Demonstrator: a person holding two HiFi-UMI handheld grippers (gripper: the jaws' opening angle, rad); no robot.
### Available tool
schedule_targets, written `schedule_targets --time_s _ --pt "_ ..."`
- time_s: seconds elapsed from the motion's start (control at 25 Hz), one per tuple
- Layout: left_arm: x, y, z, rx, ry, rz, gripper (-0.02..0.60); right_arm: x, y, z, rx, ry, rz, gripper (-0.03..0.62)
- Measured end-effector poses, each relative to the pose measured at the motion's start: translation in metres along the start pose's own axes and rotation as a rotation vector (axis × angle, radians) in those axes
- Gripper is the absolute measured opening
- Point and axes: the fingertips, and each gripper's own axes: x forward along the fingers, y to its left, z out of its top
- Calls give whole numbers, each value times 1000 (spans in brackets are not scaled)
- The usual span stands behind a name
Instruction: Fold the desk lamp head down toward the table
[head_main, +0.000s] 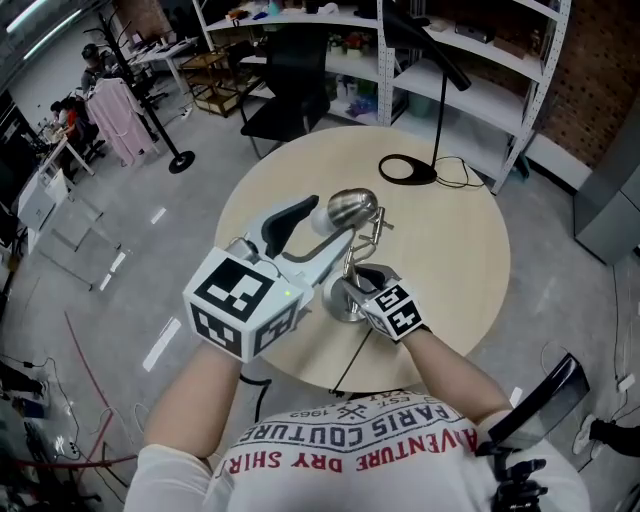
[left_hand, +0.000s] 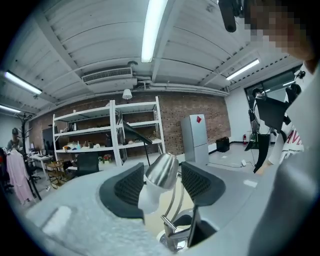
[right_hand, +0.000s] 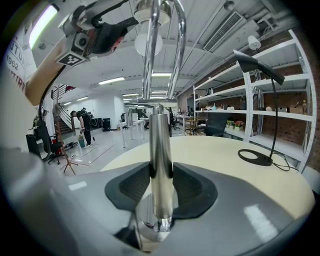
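A chrome desk lamp stands on the round table (head_main: 450, 260), its base (head_main: 345, 302) near the front edge. The lamp head (head_main: 352, 208) is raised and tilted. In the left gripper view the head (left_hand: 162, 170) lies between the jaws of my left gripper (left_hand: 162, 184), which stand open with gaps beside it. My left gripper (head_main: 310, 225) reaches in from the left at head height. Lower down, my right gripper (head_main: 372, 285) is shut on the lamp's upright post (right_hand: 161, 165), both pads pressing the chrome tube just above the base.
A black floor-style desk lamp with a ring base (head_main: 408, 168) and trailing cord stands at the table's far side. Behind the table are a black chair (head_main: 290, 85) and white shelves (head_main: 470, 90). The lamp's own cord hangs over the front edge.
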Motion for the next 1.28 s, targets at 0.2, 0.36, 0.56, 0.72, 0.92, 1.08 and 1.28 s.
schedule_targets --time_s 0.2,0.36,0.56,0.72,0.92,1.08,1.28 --pt "20 -1 6 63 43 -1 278 1 -1 -2 9 2 -1 138" --pt "33 -5 2 82 56 -13 276 0 -1 -5 9 3 2 138" --pt "44 -9 -1 111 86 -32 275 -1 -2 -6 -3 12 9 138" --pt "44 -9 -2 95 88 -44 264 -1 -1 -7 -14 15 19 137" --pt "43 -6 -4 85 109 -68 252 -1 0 -6 -16 10 25 137" --pt "41 -4 -5 96 126 -74 252 -1 2 -5 -19 5 28 137" --pt "37 1 -5 73 128 -86 252 -2 2 -4 -28 3 36 137"
